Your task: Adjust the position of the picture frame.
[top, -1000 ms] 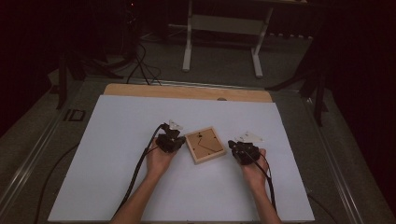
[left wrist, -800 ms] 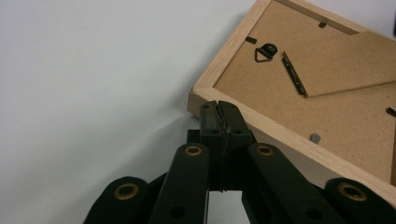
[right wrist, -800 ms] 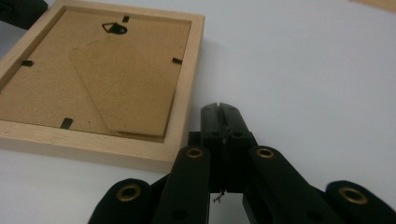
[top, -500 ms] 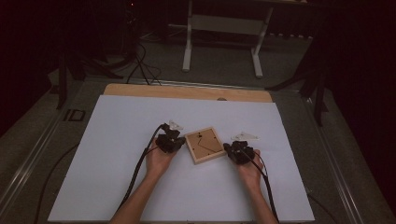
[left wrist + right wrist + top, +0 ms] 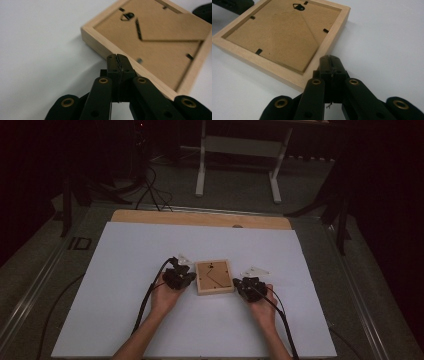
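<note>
1. While both hands rest on the white counter (image 5: 125,270), a wooden picture frame (image 5: 214,276) lies face down between them, near the middle of the sheet.
2. Frame back is up: brown backing board (image 5: 279,37), black hanger (image 5: 298,6) near one edge, small black retaining tabs (image 5: 258,51) along the inner rim.
3. Left tongs (image 5: 186,277): jaws fully closed, pads pressed together, nothing between them. In the left gripper view the tips (image 5: 117,58) sit right at the frame's wooden side; can't tell whether they touch it.
4. Right tongs (image 5: 242,285): also closed on nothing. In the right gripper view the tips (image 5: 330,60) sit just beside the frame's rail, near a corner; contact not clear either.
5. Left hand (image 5: 166,295) and right hand (image 5: 263,306) come in from the near edge, cables trailing back along the forearms.
6. Frame lies flat on the counter, slightly rotated relative to the counter's edges.
7. Bare wood strip (image 5: 200,218) shows along the counter's far edge.
</note>
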A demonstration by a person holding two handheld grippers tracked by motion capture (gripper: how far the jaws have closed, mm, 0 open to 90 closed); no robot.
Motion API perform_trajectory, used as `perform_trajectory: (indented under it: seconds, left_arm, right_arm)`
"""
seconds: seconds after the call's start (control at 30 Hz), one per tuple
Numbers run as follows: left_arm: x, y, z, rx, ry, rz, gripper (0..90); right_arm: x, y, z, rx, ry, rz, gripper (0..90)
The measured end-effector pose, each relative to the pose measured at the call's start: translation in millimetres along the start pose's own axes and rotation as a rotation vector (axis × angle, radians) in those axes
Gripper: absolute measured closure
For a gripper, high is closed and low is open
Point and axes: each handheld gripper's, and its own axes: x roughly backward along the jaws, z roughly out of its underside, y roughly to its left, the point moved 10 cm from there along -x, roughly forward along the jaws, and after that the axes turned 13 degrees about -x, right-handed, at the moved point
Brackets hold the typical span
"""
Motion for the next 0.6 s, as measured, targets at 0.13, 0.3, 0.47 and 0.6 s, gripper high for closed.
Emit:
perform_trajectory:
  seconds: [0.13, 0.3, 0.47, 0.6]
  left_arm:
    - [5.3, -5.7, 8.0, -0.009, 0.001, 0.008, 89.4]
    - [10.8, -8.9, 20.3, -0.016, 0.019, 0.017, 89.4]
    - [11.6, -11.4, 24.5, -0.007, 0.022, 0.019, 89.5]
    - [12.5, -11.7, 25.6, 0.000, 0.022, 0.017, 89.6]
  right_arm:
    - [0.7, 4.9, 1.8, 0.005, 0.002, -0.008, 89.8]
    - [0.2, 13.5, 3.6, 0.020, 0.003, -0.026, 89.8]
    - [-0.4, 16.0, 3.7, 0.025, 0.001, -0.028, 89.9]
    - [-0.1, 17.4, 4.4, 0.024, 0.003, -0.029, 89.9]
